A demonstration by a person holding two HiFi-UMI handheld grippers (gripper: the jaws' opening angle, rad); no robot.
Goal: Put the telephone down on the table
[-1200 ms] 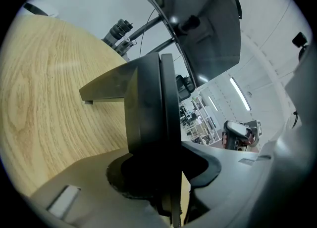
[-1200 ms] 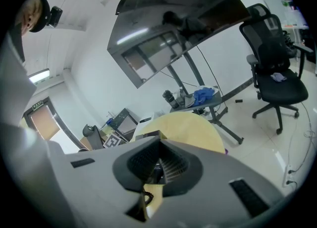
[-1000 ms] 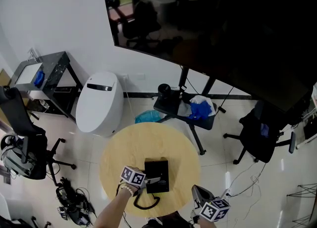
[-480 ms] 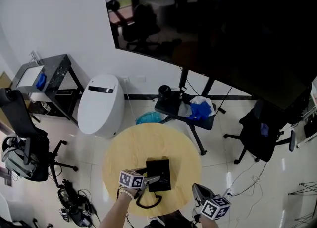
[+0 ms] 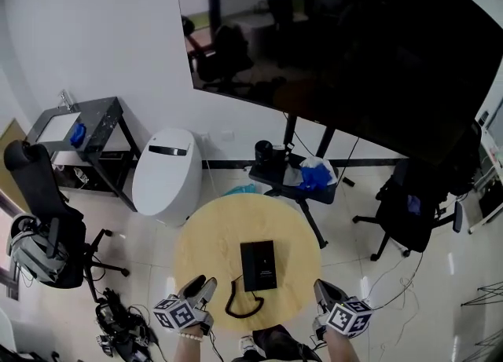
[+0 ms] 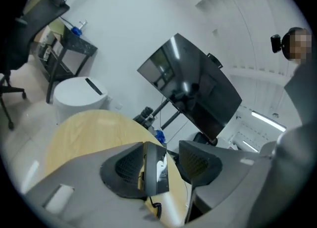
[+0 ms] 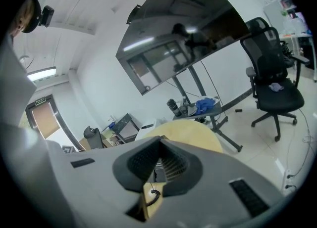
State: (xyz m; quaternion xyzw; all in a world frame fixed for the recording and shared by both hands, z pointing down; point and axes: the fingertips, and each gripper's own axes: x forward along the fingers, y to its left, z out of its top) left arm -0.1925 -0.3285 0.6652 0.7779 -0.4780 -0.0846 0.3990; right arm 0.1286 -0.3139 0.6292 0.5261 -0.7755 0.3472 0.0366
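The black telephone (image 5: 258,265) lies flat on the round wooden table (image 5: 212,235), its coiled cord (image 5: 239,306) curling off towards the near edge. My left gripper (image 5: 195,289) hovers at the table's near-left edge, apart from the phone. Its jaws have just been closing, stand open, and nothing is between them. In the left gripper view the telephone (image 6: 156,175) shows beyond the left gripper (image 6: 161,146). My right gripper (image 5: 323,293) hangs past the near-right edge, shut and empty. In the right gripper view, the cord (image 7: 154,196) shows below the right gripper (image 7: 158,145).
A white rounded unit (image 5: 165,176) stands left of the table, a black side table (image 5: 86,125) behind it. A large dark screen (image 5: 354,54) on a stand, a low stand with blue cloth (image 5: 302,176) and office chairs (image 5: 409,211) ring the far side.
My left gripper has left the telephone's near-left side and drawn back off the table's near edge. The telephone stays on the table. The right gripper has barely moved.
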